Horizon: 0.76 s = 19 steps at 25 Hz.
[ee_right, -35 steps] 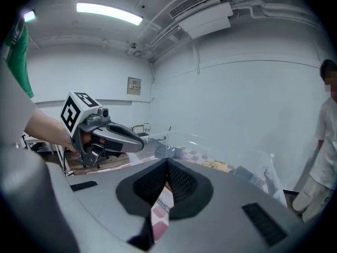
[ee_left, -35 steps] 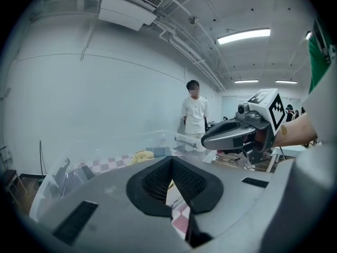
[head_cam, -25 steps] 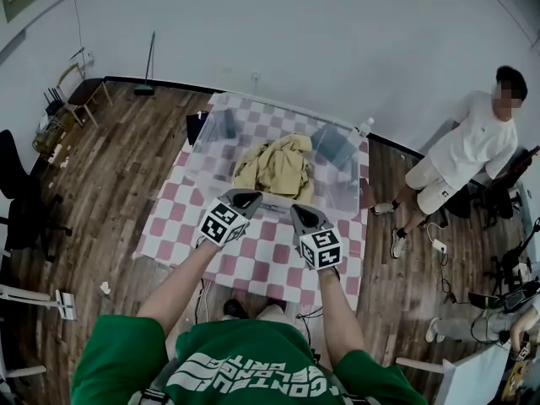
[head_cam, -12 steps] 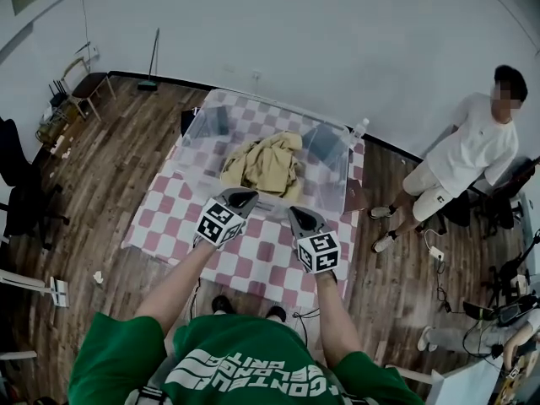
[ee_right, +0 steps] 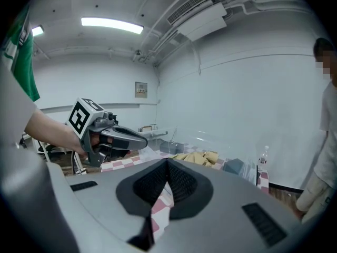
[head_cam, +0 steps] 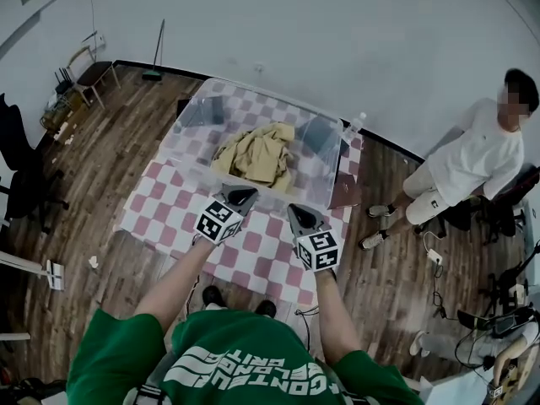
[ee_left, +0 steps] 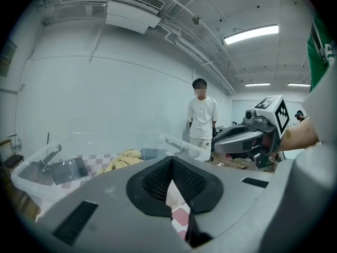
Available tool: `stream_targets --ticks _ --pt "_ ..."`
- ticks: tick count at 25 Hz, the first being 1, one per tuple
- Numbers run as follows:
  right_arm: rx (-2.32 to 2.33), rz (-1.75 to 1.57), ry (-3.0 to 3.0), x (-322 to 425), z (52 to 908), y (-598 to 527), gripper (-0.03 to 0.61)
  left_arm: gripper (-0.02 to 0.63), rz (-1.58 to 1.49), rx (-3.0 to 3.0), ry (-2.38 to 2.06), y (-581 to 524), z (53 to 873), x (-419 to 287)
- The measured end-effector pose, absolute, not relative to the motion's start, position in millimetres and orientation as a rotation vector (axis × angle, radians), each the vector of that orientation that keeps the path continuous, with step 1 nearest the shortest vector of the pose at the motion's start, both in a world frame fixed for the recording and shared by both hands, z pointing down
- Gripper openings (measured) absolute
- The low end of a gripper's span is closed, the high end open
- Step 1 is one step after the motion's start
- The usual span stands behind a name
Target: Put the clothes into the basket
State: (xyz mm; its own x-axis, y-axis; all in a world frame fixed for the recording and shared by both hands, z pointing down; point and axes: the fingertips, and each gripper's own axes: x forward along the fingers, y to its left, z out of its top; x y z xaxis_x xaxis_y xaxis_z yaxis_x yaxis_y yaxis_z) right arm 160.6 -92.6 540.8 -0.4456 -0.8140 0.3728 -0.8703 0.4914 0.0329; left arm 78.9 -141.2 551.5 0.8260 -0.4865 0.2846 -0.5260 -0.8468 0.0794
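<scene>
Yellow clothes [head_cam: 253, 153] lie bunched inside a clear plastic basket [head_cam: 199, 113] on the checkered table [head_cam: 160, 202]. My left gripper [head_cam: 240, 197] and right gripper [head_cam: 299, 216] hover side by side above the table's near half, just short of the basket's near wall, both shut with nothing held. In the left gripper view the yellow clothes [ee_left: 124, 159] show through the basket [ee_left: 31, 181], and the right gripper [ee_left: 221, 143] is at the right. In the right gripper view the clothes [ee_right: 197, 157] lie ahead, with the left gripper [ee_right: 138, 140] at the left.
A person in white [head_cam: 481, 154] stands at the right by the wall. A water bottle [head_cam: 354, 127] stands at the table's far right corner. A chair [head_cam: 89, 70] and broom [head_cam: 155, 53] are at the back left; a dark chair [head_cam: 21, 175] sits on the wooden floor at the left.
Both grippers stayed shut and side by side while the view drew back, so the table and basket now sit a little farther and higher in the head view.
</scene>
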Motion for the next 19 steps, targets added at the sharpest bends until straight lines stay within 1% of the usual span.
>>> stream_targets --ticks 9,19 --pt "1.404 0.235 -2.414 176.8 542.9 -80.9 0.009 0.003 0.406 2.854 -0.810 -127.5 552.1 92.3" --pt "1.414 0.239 -2.416 182.3 543.0 -76.9 0.009 0.003 0.420 2.861 -0.815 -123.5 549.5 91.4"
